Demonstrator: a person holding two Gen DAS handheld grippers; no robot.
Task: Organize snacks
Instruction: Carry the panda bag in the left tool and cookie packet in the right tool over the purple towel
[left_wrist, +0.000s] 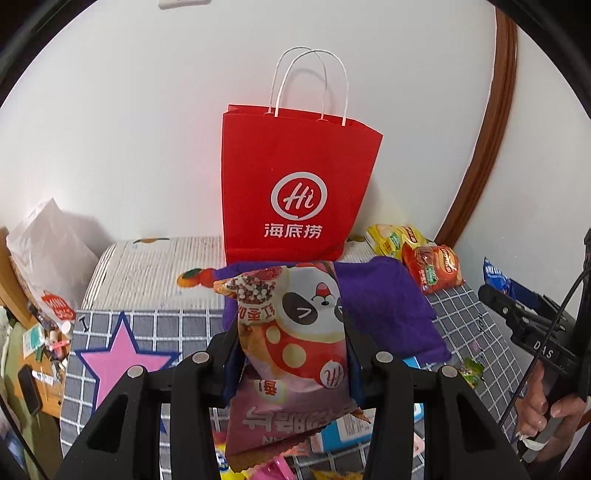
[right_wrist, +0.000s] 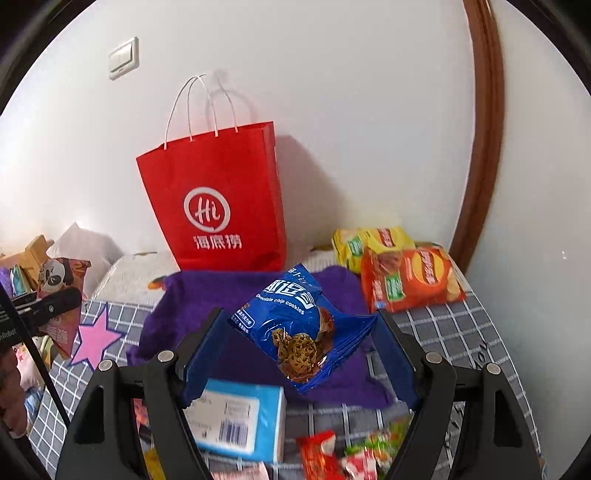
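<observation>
My left gripper (left_wrist: 291, 321) is shut on a pink panda snack bag (left_wrist: 295, 332), held upright above the table in front of the red paper bag (left_wrist: 295, 184). My right gripper (right_wrist: 299, 325) holds a blue chocolate chip cookie bag (right_wrist: 295, 325) between its wide-set fingers, above the purple cloth (right_wrist: 207, 295). The red paper bag (right_wrist: 218, 199) stands upright and open at the back against the wall. The panda bag and the left gripper also show at the far left of the right wrist view (right_wrist: 59, 280).
Yellow and orange chip bags (right_wrist: 402, 269) lie at the back right. A blue-and-white box (right_wrist: 236, 421) and small wrapped sweets (right_wrist: 340, 454) lie near the front on the checked tablecloth (right_wrist: 461, 332). A pink star (left_wrist: 122, 362) marks the cloth's left. Clutter sits off the left edge.
</observation>
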